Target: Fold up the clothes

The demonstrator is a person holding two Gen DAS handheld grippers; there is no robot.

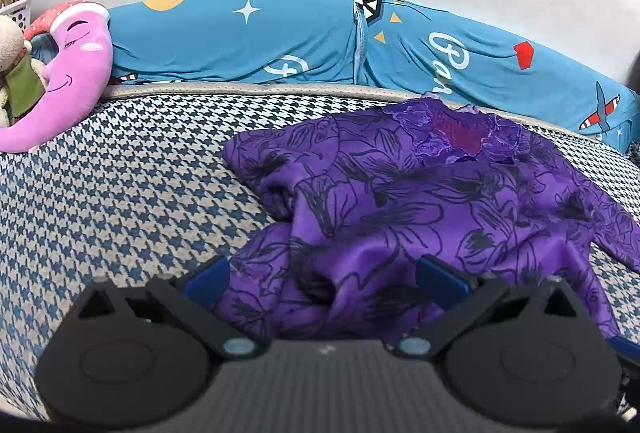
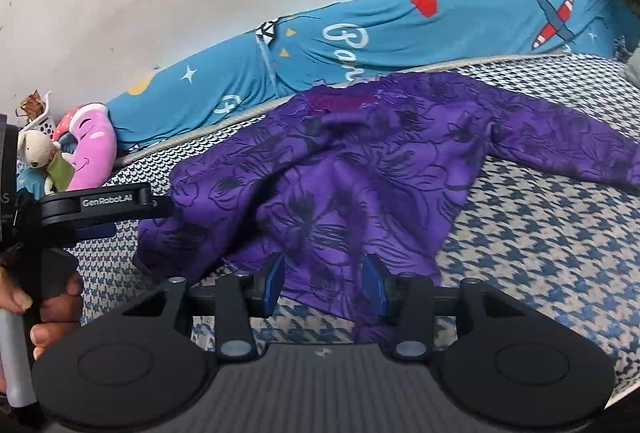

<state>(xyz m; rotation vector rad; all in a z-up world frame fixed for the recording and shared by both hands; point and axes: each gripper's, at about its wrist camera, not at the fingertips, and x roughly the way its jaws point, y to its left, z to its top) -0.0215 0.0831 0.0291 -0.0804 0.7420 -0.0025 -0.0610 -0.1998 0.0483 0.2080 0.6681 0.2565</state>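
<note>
Jaws of the left gripper (image 1: 322,273) were observed spread wide around the hem of a purple floral garment (image 1: 420,201); the right gripper (image 2: 326,283) was narrower, fabric between. The garment was spread on the houndstooth bed (image 1: 120,173).

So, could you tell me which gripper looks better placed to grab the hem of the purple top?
Probably the right gripper: its open fingers straddle the purple top's near hem. The left gripper, also open, sits over bunched cloth at the side.
</note>
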